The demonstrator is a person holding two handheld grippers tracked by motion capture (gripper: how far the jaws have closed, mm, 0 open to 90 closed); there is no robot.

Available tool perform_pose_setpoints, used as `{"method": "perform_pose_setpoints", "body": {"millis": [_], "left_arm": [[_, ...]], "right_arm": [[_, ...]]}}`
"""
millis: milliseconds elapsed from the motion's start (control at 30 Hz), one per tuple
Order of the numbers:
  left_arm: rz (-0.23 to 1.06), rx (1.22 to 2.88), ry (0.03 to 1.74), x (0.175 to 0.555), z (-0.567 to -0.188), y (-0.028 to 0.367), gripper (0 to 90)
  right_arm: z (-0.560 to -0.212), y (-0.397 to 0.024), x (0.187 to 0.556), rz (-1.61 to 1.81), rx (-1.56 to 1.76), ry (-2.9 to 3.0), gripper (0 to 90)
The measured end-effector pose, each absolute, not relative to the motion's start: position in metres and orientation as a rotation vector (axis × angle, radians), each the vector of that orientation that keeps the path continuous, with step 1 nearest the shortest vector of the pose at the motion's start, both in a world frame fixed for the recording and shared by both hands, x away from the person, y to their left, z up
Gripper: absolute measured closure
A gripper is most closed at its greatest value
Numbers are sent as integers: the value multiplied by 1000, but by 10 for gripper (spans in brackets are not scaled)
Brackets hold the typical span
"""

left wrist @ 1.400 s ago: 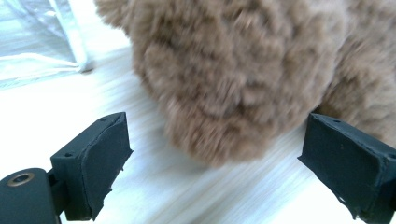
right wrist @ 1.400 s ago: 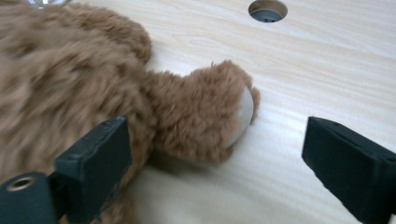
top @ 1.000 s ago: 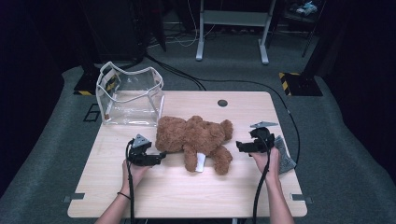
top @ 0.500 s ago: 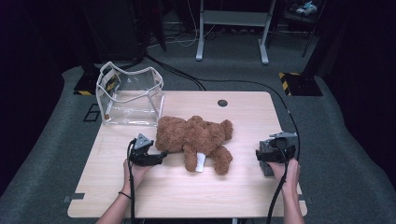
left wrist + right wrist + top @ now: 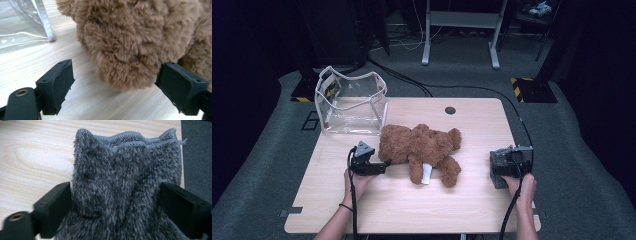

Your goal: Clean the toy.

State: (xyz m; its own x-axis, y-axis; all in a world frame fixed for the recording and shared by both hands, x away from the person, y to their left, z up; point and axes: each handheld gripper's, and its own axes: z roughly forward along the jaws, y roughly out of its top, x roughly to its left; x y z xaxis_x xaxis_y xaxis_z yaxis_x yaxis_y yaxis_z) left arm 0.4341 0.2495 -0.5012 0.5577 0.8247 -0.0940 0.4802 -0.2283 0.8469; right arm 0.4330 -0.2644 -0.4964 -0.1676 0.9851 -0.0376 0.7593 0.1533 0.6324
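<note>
High view shows the right gripper [image 5: 510, 166] has come down from beside the fluffy brown plush teddy bear [image 5: 422, 150] onto the grey fuzzy knitted cloth [image 5: 125, 192], jaws just closing on its bunched folds, while the left gripper [image 5: 117, 87] waits wide around the bear's limb

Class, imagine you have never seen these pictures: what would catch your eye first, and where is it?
A fluffy brown teddy bear lies sprawled mid-table, the left gripper at its left end. Behind it to the left stands a clear plastic bag. Near the table's right edge, the right gripper straddles a grey fuzzy cloth.
</note>
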Motion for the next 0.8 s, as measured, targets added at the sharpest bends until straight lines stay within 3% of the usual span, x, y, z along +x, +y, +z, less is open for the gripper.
{"method": "perform_pose_setpoints", "body": {"millis": [133, 233, 467, 800], "left_arm": [[483, 1898, 1042, 433, -500, 248, 165], [502, 1904, 1030, 433, -500, 245, 239], [520, 1932, 1028, 432, -504, 241, 312], [535, 1904, 988, 431, -514, 241, 535]], "right_arm": [[-499, -264, 432, 680, 1650, 1996, 305], [-500, -266, 433, 662, 1656, 1999, 381], [-507, -265, 432, 645, 1645, 1986, 479], [-507, -260, 429, 627, 1615, 1975, 661]]}}
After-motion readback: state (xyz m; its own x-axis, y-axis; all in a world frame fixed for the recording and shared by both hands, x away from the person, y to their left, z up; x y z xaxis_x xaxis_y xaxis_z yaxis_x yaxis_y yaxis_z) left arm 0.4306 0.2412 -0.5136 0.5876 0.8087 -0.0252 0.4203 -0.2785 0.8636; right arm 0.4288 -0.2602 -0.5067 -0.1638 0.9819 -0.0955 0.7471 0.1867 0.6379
